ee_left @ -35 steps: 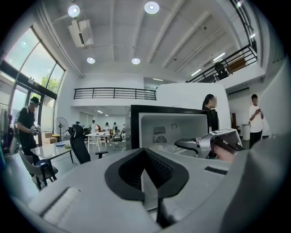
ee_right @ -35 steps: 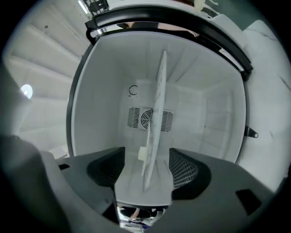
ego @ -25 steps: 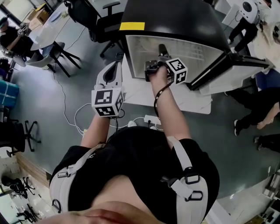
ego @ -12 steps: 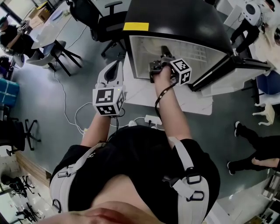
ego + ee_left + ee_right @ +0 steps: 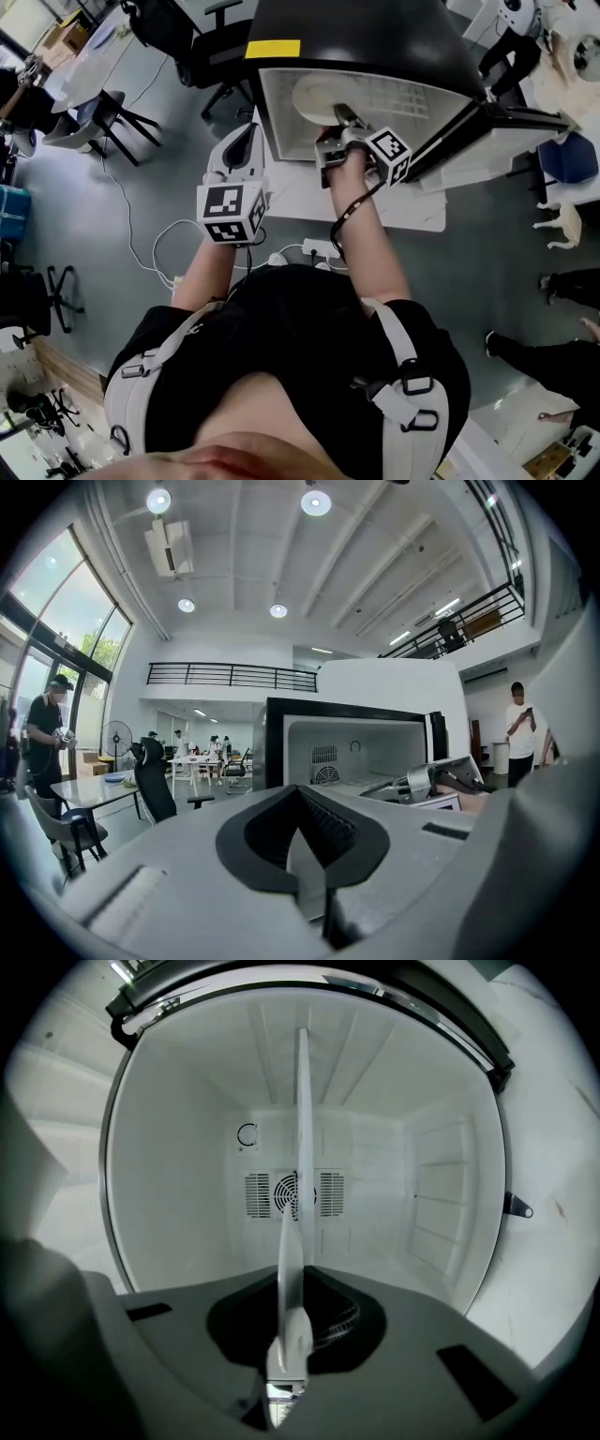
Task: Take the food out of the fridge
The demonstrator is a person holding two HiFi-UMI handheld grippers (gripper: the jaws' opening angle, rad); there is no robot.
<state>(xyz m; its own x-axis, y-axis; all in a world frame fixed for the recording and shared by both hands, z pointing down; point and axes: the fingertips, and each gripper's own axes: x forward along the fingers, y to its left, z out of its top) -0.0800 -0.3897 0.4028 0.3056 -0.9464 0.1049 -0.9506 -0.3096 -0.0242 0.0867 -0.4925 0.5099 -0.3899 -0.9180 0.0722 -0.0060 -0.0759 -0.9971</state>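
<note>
The right gripper [image 5: 296,1333] is closing its jaws on the rim of a white plate [image 5: 302,1138], which shows edge-on and upright between them, inside the open fridge [image 5: 178,1157]. No food shows on the plate.

The hold is thin and at the rim only. The plate could pivot or slip as it comes out, or knock the fridge's near frame.

The right arm reaches far forward and level. The left gripper [image 5: 309,850], jaws together on nothing, is held back, near and left of the fridge.
</note>
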